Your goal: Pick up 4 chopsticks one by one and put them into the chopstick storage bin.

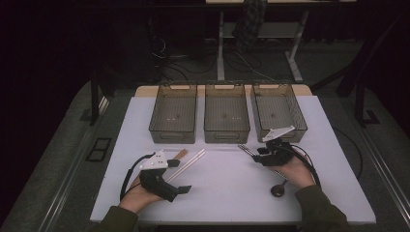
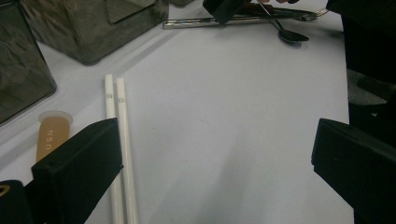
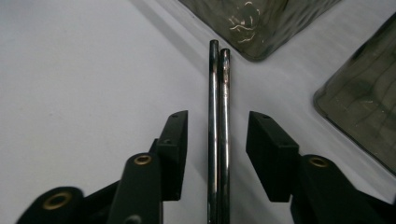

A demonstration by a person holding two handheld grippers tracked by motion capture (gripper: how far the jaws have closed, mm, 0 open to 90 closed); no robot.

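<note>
Both hands rest at the table's [image 1: 232,193] near edge. Nearer the metal chopsticks [image 3: 218,116], the right gripper [image 3: 217,140] straddles them, jaws parted, pads clear, sticks running lengthwise between. Left gripper [image 2: 210,163] gapes empty beside white chopsticks [image 2: 119,135]. Near right lies a spoon [image 1: 278,189]; three bins [image 1: 226,116] stand far.

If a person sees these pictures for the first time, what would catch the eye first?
Probably the three smoky see-through bins in a row at the far side of the white table. Next, the pair of metal chopsticks lying between the open jaws of the right tongs, which do not press them. Near the left tongs, also open, two white chopsticks lie side by side.
</note>
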